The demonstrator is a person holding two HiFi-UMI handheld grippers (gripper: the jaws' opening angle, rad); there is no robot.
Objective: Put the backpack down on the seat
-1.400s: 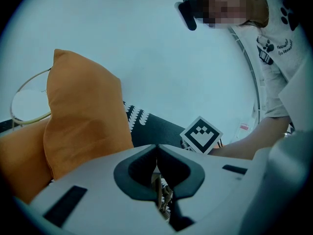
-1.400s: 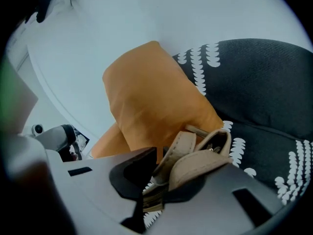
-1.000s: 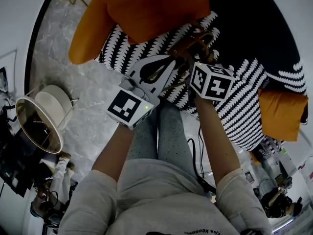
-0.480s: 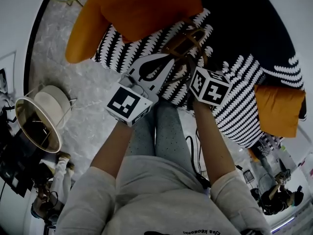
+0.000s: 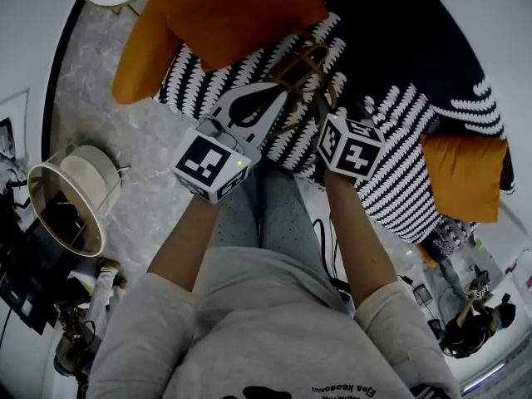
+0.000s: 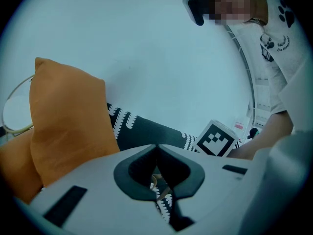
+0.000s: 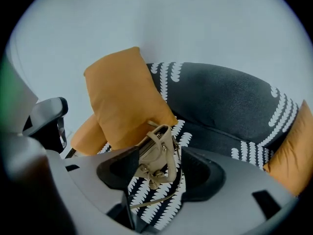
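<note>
The backpack [image 5: 302, 63], a small beige bag with tan straps, stands upright on the black-and-white sofa seat [image 5: 391, 169], leaning on a big orange cushion [image 5: 233, 7]. In the right gripper view the backpack [image 7: 157, 153] sits just beyond my right gripper [image 7: 164, 173], whose jaws stand wide open and do not touch it; a loose strap trails toward me. My left gripper [image 5: 278, 91] points at the bag from the left with its tips together. In the left gripper view, the left gripper [image 6: 157, 151] shows only a bit of tan strap and seat pattern behind its tips.
A second orange cushion [image 5: 461, 177] lies at the seat's right end. The dark sofa back [image 7: 220, 102] rises behind. The person's legs [image 5: 274, 214] stand at the seat's front edge. A round wire basket [image 5: 71, 198] and a cable [image 5: 328, 248] are on the marble floor.
The right jaws have opened and let the backpack go; it now rests on the seat against the cushion. Both grippers have drawn slightly back from it.
</note>
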